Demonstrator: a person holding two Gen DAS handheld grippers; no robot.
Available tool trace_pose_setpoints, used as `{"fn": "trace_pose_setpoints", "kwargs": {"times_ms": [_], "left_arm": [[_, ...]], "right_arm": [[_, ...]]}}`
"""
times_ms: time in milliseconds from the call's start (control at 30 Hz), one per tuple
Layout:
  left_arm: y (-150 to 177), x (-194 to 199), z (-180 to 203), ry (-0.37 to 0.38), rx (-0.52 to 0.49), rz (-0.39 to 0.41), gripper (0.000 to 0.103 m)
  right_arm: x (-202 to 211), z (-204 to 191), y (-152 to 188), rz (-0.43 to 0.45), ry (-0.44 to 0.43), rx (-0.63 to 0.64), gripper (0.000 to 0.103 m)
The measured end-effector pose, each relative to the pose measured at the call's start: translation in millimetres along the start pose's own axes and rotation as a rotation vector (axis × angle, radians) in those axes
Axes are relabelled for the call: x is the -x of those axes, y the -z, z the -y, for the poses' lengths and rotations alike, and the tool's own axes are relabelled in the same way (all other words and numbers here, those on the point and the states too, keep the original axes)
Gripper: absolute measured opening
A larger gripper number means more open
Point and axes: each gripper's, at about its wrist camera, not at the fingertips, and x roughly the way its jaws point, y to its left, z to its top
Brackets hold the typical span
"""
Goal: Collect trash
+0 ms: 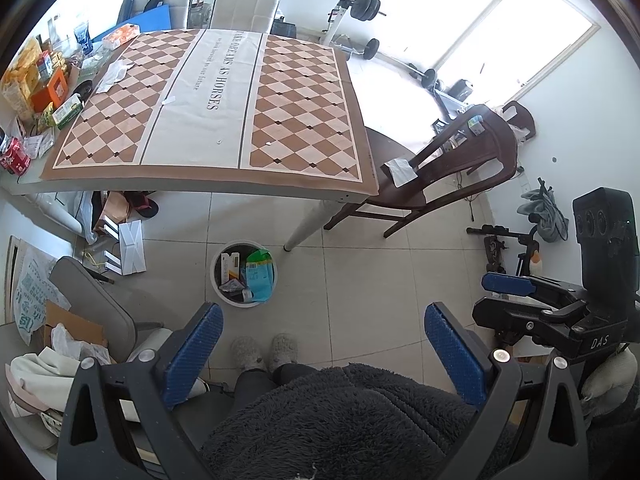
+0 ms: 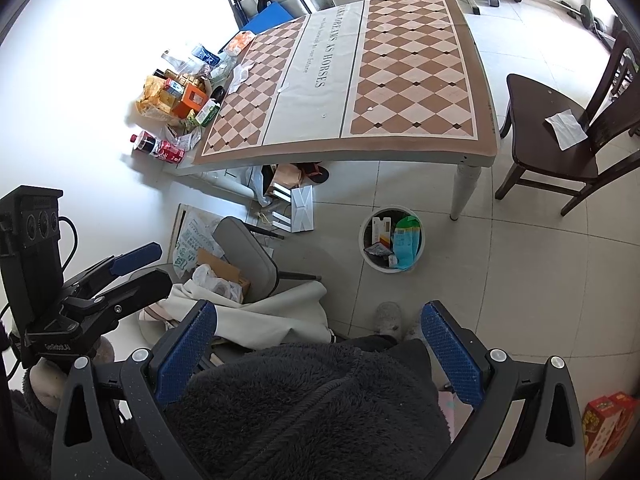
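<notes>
A round white trash bin [image 1: 218, 280] [image 2: 365, 248] stands on the tiled floor by a table leg, holding cartons and wrappers. On the checkered tablecloth [image 1: 304, 96] [image 2: 416, 80] lie crumpled white paper [image 1: 114, 74] [image 2: 240, 74] and a small white scrap [image 1: 169, 100]. A white tissue [image 1: 400, 171] [image 2: 566, 127] lies on the dark wooden chair. My left gripper [image 1: 324, 320] and right gripper [image 2: 318, 318] are both open and empty, held high above the floor and back from the table, over a dark fleece garment.
Snack packs, boxes and a cola bottle [image 1: 14, 156] [image 2: 158, 148] crowd the table's left side. A grey chair [image 2: 248, 256] with clutter sits at the left. Barbell gear [image 1: 366, 4] stands behind the table. Slippered feet [image 1: 264, 352] are near the bin.
</notes>
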Motion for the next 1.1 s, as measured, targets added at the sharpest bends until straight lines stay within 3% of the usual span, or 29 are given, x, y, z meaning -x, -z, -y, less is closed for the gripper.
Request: {"fn": "trace_pose_setpoints", "kwargs": {"times_ms": [1100], "left_arm": [[-8.2,4.5,0.0,-0.002,0.006,0.008,0.103]], "right_arm": [[1.7,-4.0,1.9,0.001,-0.003,-0.004,0.103]]}}
